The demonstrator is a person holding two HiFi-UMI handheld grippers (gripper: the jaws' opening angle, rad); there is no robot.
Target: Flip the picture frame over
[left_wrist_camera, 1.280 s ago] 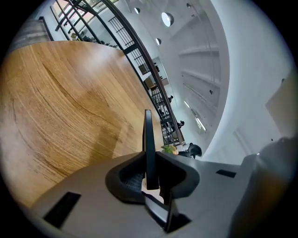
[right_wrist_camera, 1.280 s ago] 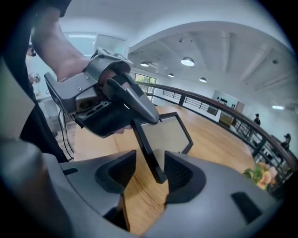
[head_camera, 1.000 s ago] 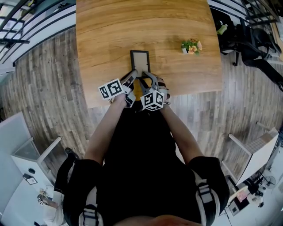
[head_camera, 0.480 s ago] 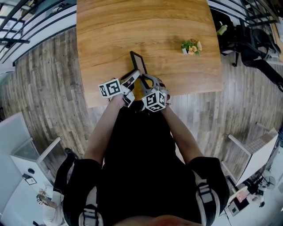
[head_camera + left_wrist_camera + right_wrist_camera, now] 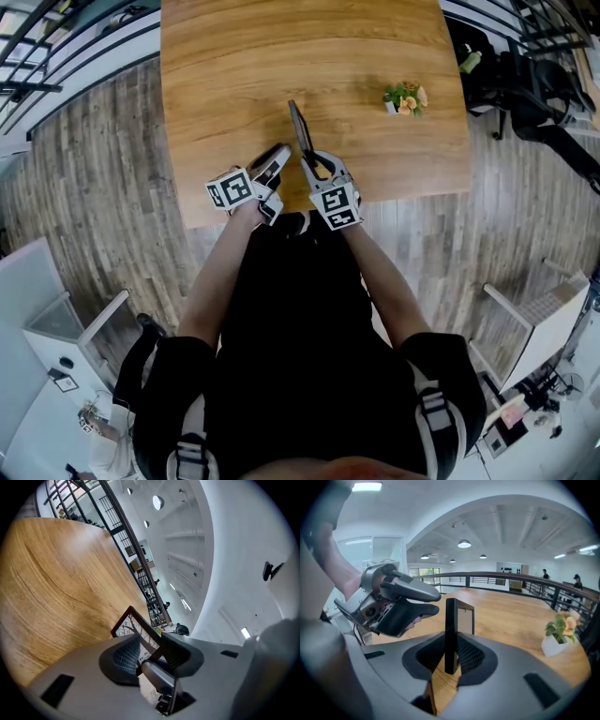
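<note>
The black picture frame [image 5: 300, 129] stands up on its edge over the wooden table [image 5: 225, 66], seen edge-on in the head view. My right gripper [image 5: 315, 167] is shut on the frame's near end; its jaws have just been closing, and the frame's black edge [image 5: 451, 620] rises between the pads. My left gripper [image 5: 278, 156] is just left of the frame, apart from it. Its jaws have just been opening and hold nothing. Through the gap of the left gripper [image 5: 152, 651] I see the frame's picture side [image 5: 133, 626].
A small white pot with flowers [image 5: 405, 97] sits on the table to the right of the frame, also in the right gripper view as the pot [image 5: 557, 641]. The table's near edge is right by my hands. A black chair [image 5: 530, 89] stands off the table's right side.
The frame has gone from lying flat to standing on its edge. The right gripper closed on it and rolled. The left gripper opened and drew away to the left.
</note>
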